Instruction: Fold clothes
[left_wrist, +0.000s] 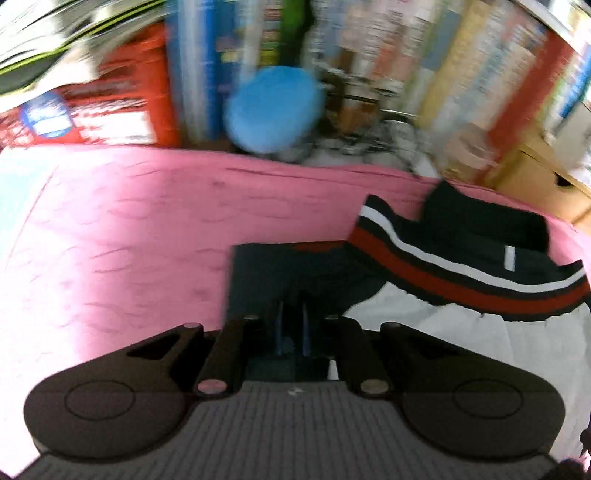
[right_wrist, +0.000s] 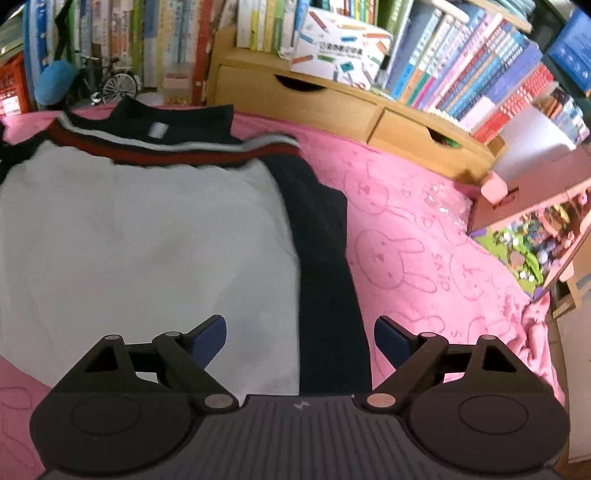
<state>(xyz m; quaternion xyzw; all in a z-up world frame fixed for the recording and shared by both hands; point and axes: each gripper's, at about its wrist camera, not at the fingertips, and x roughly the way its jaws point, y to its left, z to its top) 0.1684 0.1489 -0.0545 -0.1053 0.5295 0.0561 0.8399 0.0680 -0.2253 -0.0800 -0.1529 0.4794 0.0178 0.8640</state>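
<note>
Left gripper pinching sweater's navy sleeve; right gripper spread wide.

You are seeing one sweater, one pink blanket, two tongs, one blue cap and two wooden drawers.

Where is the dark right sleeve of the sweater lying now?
In the right wrist view, the dark sleeve lies along the right edge of the white sweater body, on the pink blanket, running down between the open right gripper.
</note>
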